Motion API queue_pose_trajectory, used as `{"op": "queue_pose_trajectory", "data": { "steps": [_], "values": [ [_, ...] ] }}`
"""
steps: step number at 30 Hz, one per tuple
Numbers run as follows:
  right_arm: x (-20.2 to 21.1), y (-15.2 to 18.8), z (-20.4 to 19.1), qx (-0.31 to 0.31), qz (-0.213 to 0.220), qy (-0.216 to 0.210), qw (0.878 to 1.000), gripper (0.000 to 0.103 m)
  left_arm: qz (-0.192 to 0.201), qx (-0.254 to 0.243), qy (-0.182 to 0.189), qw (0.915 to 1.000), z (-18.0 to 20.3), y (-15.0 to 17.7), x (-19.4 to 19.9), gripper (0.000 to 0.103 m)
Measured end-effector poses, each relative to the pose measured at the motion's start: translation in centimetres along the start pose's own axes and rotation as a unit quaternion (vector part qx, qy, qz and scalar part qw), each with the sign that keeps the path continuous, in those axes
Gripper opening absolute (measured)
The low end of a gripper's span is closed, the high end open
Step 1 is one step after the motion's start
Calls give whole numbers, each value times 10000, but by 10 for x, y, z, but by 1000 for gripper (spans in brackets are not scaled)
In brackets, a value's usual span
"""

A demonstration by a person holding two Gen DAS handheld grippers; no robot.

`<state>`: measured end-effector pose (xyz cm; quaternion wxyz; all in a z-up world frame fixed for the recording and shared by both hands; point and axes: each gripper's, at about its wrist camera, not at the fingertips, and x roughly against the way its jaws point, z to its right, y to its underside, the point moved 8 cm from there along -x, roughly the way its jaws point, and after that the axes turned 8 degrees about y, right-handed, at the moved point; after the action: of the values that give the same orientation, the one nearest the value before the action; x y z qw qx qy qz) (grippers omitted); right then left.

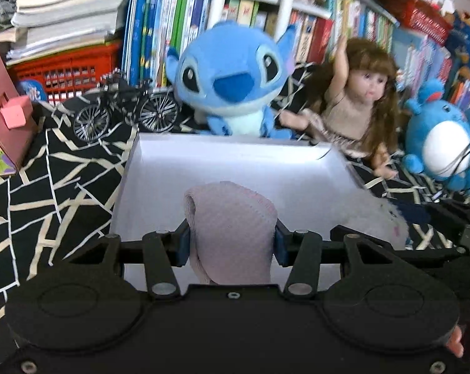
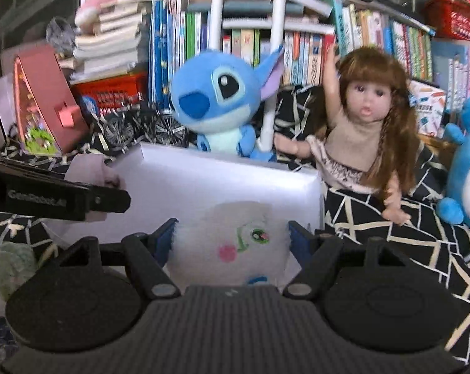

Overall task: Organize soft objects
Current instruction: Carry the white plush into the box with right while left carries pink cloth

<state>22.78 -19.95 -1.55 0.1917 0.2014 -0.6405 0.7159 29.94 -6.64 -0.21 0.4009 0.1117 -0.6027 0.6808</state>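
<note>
My left gripper [image 1: 231, 241] is shut on a rolled pale pink cloth [image 1: 231, 218] and holds it over the near part of a white open box [image 1: 235, 152]. My right gripper [image 2: 230, 238] is shut on a white fluffy plush with a pink cheek and green eye [image 2: 235, 249], held over the same box [image 2: 222, 174] at its right side. That plush also shows at the right in the left wrist view [image 1: 378, 218]. The left gripper and its pink cloth [image 2: 88, 168] show at the left of the right wrist view.
Behind the box sit a blue Stitch plush [image 1: 231, 78], a long-haired doll [image 1: 359, 103] and a blue round plush [image 1: 443, 143]. A metal toy bicycle [image 1: 125, 112], a pink toy house [image 1: 4, 109] and bookshelves [image 1: 172, 15] stand at the back. A green knitted item [image 2: 10, 265] lies left.
</note>
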Motion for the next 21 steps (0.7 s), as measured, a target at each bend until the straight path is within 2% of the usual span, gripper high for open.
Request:
{"op": "queue_pose_trajectory", "data": {
  "steps": [8, 21],
  "values": [
    [-24, 15, -5, 69, -336, -20, 9994, 77, -296, 163, -85, 9994, -13, 17, -24, 47],
    [-37, 28, -8, 152, -656, -23, 9977, 80, -551, 248, -201, 9980, -18, 23, -33, 48]
  ]
}}
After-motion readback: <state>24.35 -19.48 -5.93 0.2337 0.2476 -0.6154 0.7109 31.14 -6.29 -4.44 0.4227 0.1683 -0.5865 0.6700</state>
